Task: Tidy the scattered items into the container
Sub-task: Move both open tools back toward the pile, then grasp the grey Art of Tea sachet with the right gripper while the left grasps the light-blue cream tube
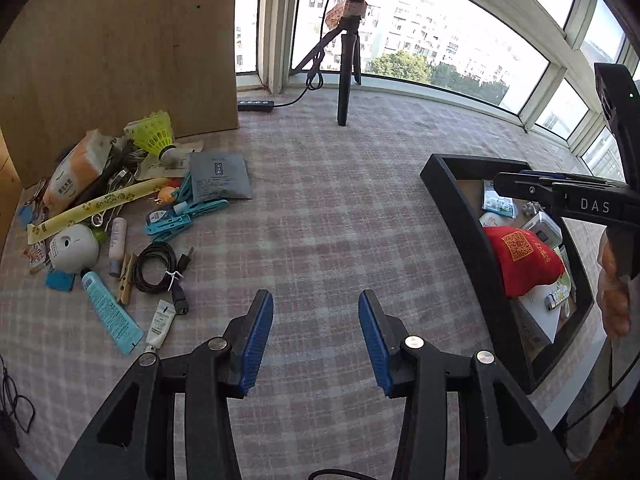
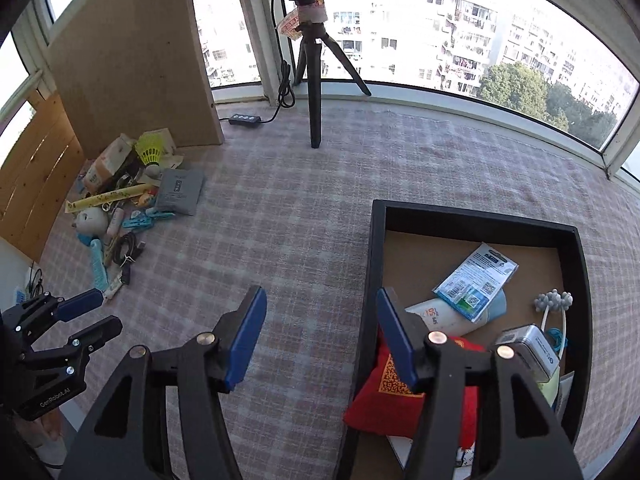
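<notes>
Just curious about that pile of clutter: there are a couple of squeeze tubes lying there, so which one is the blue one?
The long blue tube, beside the short white tube.

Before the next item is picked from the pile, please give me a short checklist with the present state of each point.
1. Left gripper empty, jaws apart: ok.
2. Right gripper empty, jaws apart: ok.
3. Black container has free floor left: ok.
4. Pile still has loose items, such as the blue tube: ok.
5. Tablecloth between pile and container free of obstacles: ok.
6. Coiled black cable tied in a bundle: ok.
</notes>
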Tool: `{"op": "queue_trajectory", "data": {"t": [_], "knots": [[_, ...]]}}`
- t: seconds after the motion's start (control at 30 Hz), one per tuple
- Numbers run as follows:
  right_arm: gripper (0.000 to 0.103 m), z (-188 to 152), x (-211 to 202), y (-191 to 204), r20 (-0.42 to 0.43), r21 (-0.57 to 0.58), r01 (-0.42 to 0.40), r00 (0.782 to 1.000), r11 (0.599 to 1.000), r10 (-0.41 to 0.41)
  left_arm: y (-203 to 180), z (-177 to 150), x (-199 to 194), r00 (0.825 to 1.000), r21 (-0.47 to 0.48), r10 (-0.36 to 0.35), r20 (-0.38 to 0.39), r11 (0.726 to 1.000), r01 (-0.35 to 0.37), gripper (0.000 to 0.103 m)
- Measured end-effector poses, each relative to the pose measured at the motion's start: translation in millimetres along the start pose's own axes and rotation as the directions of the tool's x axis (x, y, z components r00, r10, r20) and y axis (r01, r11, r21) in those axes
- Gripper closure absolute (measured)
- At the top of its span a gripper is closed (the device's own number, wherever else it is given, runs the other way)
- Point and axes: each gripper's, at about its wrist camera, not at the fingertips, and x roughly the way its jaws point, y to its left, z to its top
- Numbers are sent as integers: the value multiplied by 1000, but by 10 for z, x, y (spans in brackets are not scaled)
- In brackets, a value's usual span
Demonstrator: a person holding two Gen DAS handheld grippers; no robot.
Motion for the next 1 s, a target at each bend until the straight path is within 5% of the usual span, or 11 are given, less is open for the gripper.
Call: {"op": "queue_trajectory", "data": {"t": [0.23, 0.5, 0.67, 1.0], "knots": [[38, 230, 285, 656, -26, -64, -59, 998, 996, 58, 811, -193, -36, 997, -150, 75, -28, 986, -78, 55], [38, 459, 635, 1257, -64, -115, -139, 989, 983, 133, 1595, -388, 26, 991, -321, 117, -64, 938, -131, 55], [38, 548, 936, 1550, -110, -172, -158, 984, 972, 141, 1831, -442, 200, 987, -377, 126, -101, 913, -155, 55], [38, 998, 1616, 1617, -196, -35, -177, 966, 984, 167, 2071, -362, 572, 976, -447, 135, -169, 872, -198, 47]]}}
